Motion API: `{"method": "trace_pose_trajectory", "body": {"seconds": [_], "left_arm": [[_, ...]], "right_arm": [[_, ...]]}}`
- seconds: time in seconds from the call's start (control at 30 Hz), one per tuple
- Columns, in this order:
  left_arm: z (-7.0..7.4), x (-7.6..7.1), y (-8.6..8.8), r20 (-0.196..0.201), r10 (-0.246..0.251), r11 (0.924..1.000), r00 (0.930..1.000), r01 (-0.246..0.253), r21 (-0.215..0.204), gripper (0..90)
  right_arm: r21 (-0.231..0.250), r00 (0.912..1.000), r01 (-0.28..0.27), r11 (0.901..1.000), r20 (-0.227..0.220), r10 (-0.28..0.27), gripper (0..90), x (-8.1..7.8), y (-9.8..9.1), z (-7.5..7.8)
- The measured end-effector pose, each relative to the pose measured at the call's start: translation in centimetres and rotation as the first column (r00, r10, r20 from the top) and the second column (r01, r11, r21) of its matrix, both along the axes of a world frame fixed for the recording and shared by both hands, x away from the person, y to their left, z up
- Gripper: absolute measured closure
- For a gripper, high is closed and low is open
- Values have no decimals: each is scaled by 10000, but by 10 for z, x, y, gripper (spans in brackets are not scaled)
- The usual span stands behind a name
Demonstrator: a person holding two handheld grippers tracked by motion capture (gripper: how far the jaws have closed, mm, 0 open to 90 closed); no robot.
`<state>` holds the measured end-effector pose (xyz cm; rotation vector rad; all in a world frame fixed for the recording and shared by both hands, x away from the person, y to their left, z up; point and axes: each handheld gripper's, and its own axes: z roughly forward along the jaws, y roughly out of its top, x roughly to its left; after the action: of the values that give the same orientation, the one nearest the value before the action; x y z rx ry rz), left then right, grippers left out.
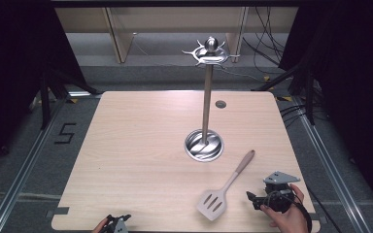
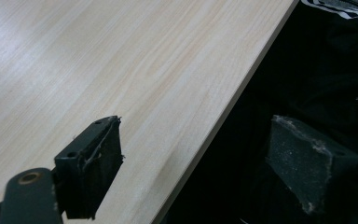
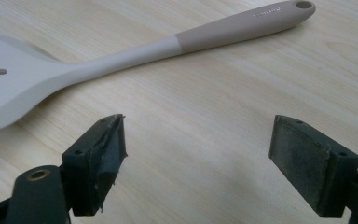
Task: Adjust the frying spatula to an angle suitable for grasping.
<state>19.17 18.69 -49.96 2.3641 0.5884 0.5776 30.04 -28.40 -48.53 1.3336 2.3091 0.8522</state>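
Pale wood makes up the table [image 1: 141, 160], and on its near right part lies a slotted spatula [image 1: 223, 190], flat on the board, its wide grey-white blade toward the person and its beige handle running up and away to the right, toward a metal stand. The right gripper [image 1: 255, 198] sits just to the right of the blade, held in the person's right hand [image 1: 287, 217] close to the table's near edge, its black jaws pointing left at the spatula. The two are near each other but apart; bare wood shows between them.

From the right gripper view the jaws stand wide and released, nothing between the pads [image 3: 303, 164], only table. The spatula [image 3: 135, 51] lies across the board beyond them, blade at the left, handle stretching off to the upper right with a hanging hole at its tip.

The left gripper [image 1: 117, 224] peeks in at the table's near edge on the left, well away from the spatula. In the left gripper view its jaws also gape, one over the wood and one past the edge over dark cloth, gripping nothing.

Behind the spatula stands the utensil stand [image 1: 205, 97]: a round shiny dish-like base, a thin upright pole, and a ring of hooks at the top. The base holds only the pole, and I see nothing hanging on the hooks.
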Motion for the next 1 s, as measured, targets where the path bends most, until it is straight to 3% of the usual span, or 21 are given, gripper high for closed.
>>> {"method": "trace_pose_trajectory", "body": {"seconds": [0.03,0.13,0.17,0.4,0.47,0.57,0.63,0.8,0.97,1.0], "left_arm": [[0,0,0,-11,7,10000,10000,-7,-39,171],[0,0,0,-3,9,10000,10000,-9,-34,171],[0,0,0,-26,13,10000,10000,-13,-59,171],[0,0,0,-46,31,10000,10000,-31,-46,171],[-1,0,0,-14,56,10000,10000,-56,-18,170],[-1,1,0,-65,29,10000,10000,-29,-56,171],[-1,0,-1,-199,87,9999,9998,-89,-95,171],[-1,1,-1,-63,28,10000,10000,-28,-58,171],[-1,1,0,-113,36,10000,9999,-37,-86,171],[-1,1,0,-199,-17,9998,9998,13,-202,171]], "right_arm": [[168,9999,85,9998,-88,-83,201,0,1,0],[81,10000,-51,10000,51,51,205,1,0,-1],[179,9998,-58,9998,-163,61,206,2,1,0],[-131,9999,-108,9999,-27,107,211,6,2,2],[55,9996,157,9999,-232,-156,207,8,4,5],[102,9998,118,9999,-175,-116,205,16,5,6],[-9,9994,173,9998,-315,-174,201,21,6,9],[22,9967,445,9990,-679,-443,178,32,8,13],[-232,9905,675,9975,-1185,-698,160,50,22,17],[-326,9923,522,9981,-1104,-555,160,54,25,16]]}}
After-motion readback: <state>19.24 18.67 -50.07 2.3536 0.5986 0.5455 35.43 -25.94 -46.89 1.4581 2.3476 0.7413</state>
